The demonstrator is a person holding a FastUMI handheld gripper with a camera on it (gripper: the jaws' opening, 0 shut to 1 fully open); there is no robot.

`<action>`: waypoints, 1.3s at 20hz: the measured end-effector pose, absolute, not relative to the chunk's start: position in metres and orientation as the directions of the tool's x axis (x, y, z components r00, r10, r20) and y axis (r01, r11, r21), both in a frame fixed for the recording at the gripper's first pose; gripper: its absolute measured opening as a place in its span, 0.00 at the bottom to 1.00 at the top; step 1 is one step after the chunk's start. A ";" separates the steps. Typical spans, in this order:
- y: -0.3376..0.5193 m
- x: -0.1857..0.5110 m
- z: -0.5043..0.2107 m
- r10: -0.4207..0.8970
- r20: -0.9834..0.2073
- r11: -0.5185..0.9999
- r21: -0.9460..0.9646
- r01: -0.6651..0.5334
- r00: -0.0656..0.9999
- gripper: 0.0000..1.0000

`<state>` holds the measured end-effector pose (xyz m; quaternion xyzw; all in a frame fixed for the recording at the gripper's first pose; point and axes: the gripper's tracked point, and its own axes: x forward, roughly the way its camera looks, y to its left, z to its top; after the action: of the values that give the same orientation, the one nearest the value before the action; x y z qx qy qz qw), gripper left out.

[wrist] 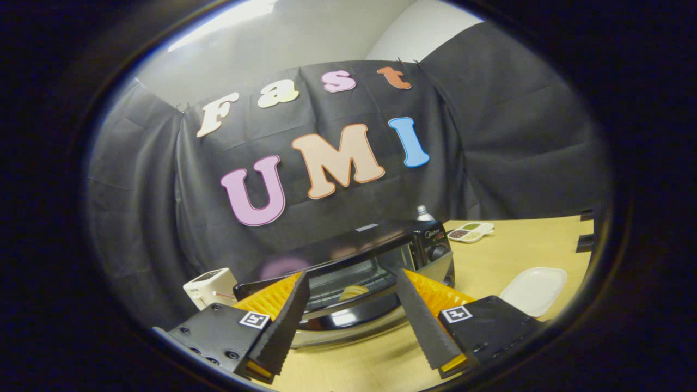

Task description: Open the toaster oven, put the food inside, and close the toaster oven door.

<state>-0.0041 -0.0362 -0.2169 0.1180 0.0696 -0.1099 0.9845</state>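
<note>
Timer: a small white box (pixel 209 286) is seen at about 9 o'clock from the toaster oven, on the table beside it.
Gripper: the gripper (pixel 354 321) is held wide apart, with nothing between its fingers.
Toaster oven: the black toaster oven (pixel 375 245) is seen just ahead of the fingers, at 12 o'clock, with its door (pixel 354 321) dropped open.
Food: a pale round food (pixel 353 292) is seen inside, on the rack.
Table: the wooden table (pixel 517 250) is found under it all.
Plate: a white plate (pixel 535 289) is set at 3 o'clock from the oven.
Dish: a small split dish (pixel 471 231) is set at 2 o'clock, farther back.
</note>
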 end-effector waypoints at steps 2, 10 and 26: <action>-0.038 0.003 -0.213 -0.202 -0.151 0.950 0.209 0.231 0.968 0.98; -0.032 0.035 -0.205 -0.168 -0.113 0.949 0.250 0.192 0.979 0.98; -0.053 0.046 -0.172 -0.186 -0.073 0.945 0.259 0.199 0.980 0.96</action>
<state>0.0461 -0.0528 -0.1723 0.1335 0.0240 -0.0976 0.9859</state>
